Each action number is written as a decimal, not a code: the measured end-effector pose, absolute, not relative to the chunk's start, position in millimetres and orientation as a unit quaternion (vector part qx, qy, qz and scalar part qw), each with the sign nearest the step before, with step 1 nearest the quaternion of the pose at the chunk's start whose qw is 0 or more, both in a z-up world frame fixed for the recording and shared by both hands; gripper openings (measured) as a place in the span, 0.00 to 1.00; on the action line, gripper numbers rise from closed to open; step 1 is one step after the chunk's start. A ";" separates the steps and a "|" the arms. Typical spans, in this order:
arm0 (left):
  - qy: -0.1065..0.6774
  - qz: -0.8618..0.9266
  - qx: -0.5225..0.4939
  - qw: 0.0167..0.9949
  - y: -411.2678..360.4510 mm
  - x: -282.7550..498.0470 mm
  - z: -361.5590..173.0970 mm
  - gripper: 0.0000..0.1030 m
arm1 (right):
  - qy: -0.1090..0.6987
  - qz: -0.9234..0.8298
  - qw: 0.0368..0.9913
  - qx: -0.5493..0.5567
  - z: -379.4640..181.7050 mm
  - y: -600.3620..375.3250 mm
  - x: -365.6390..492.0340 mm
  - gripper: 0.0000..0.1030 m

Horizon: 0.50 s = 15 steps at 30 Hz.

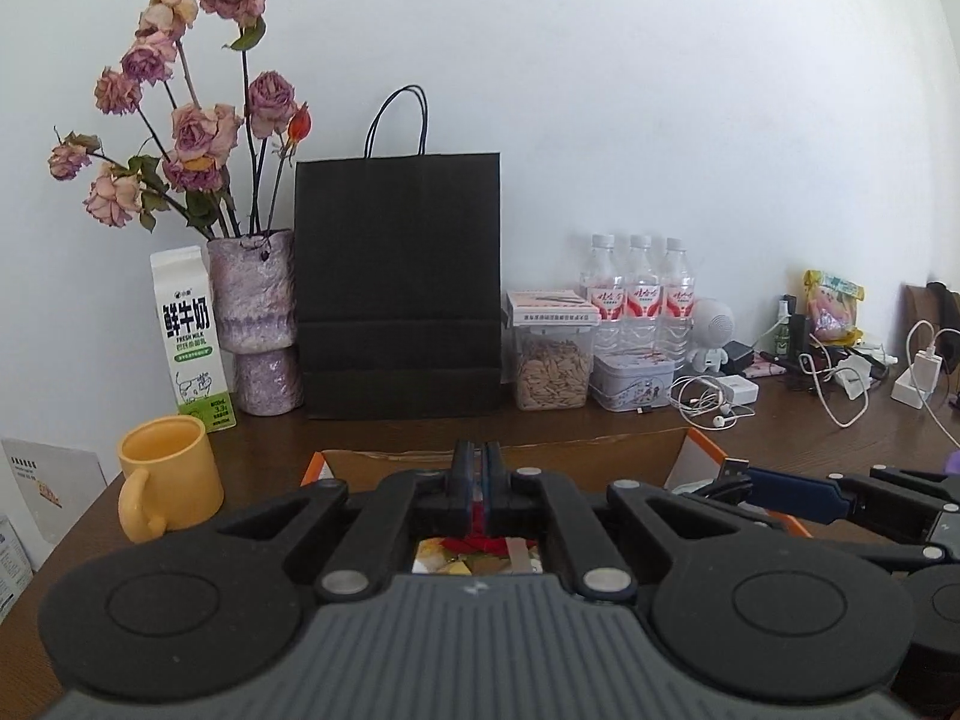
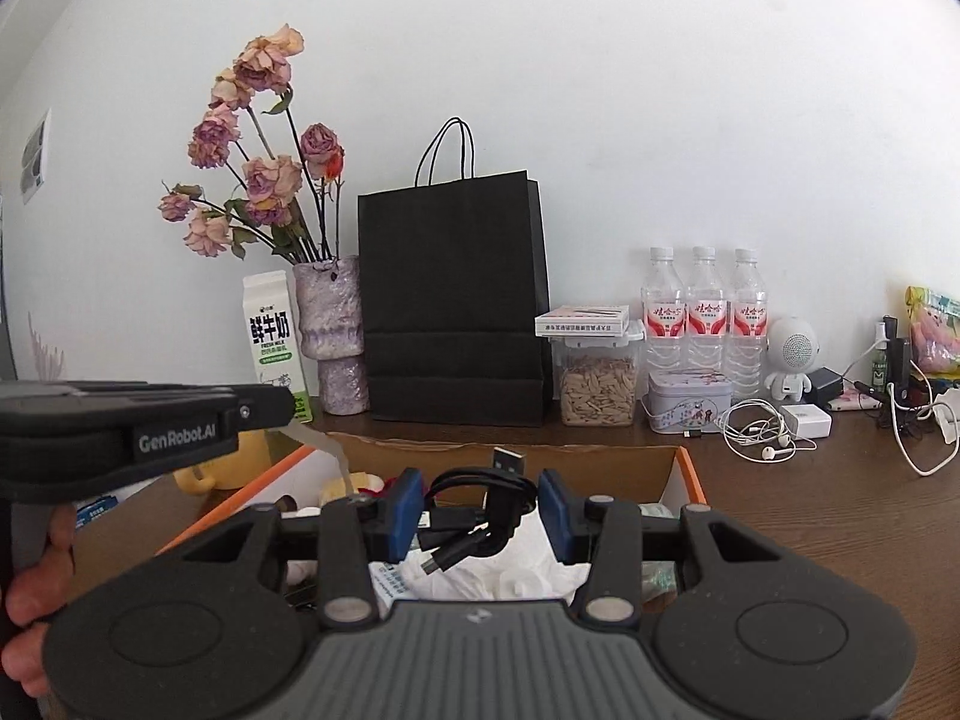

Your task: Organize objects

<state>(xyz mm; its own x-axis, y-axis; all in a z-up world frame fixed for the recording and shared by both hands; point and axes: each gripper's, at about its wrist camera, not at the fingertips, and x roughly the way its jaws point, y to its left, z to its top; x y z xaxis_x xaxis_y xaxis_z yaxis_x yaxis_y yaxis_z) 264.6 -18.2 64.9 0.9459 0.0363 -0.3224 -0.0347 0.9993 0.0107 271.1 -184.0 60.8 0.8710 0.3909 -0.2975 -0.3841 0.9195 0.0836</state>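
Looking through the left wrist view first, my left claw [image 1: 478,468] sits low in the frame centre with its fingers pressed together, apparently on a thin strip I cannot identify, over the orange-edged cardboard box [image 1: 690,450]. A yellow mug [image 1: 165,474] stands at lower left on the worktop [image 1: 780,432].

Through the right wrist view, my right claw [image 2: 478,513] has its blue pads apart, and a coiled black USB cable [image 2: 474,510] lies between them above the box [image 2: 684,468]; whether the pads touch it I cannot tell. White crumpled plastic [image 2: 516,570] lies beneath. I judge this as the dropping-in step: next I should lift clear and go for the earphones [image 2: 759,432] at centre right.
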 end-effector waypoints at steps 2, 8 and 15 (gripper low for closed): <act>0.181 0.030 -0.005 0.983 -14.0 273.1 57.6 0.08 | 0.167 0.192 0.967 0.008 57.5 -180.7 284.0 0.41; 0.172 0.065 -0.005 0.983 -0.6 269.0 45.2 1.00 | 0.177 0.167 0.970 -0.008 43.3 -180.8 296.2 0.99; 0.196 0.042 -0.033 0.979 12.1 235.8 44.2 1.00 | 0.188 0.163 0.968 -0.011 36.3 -193.9 269.3 1.00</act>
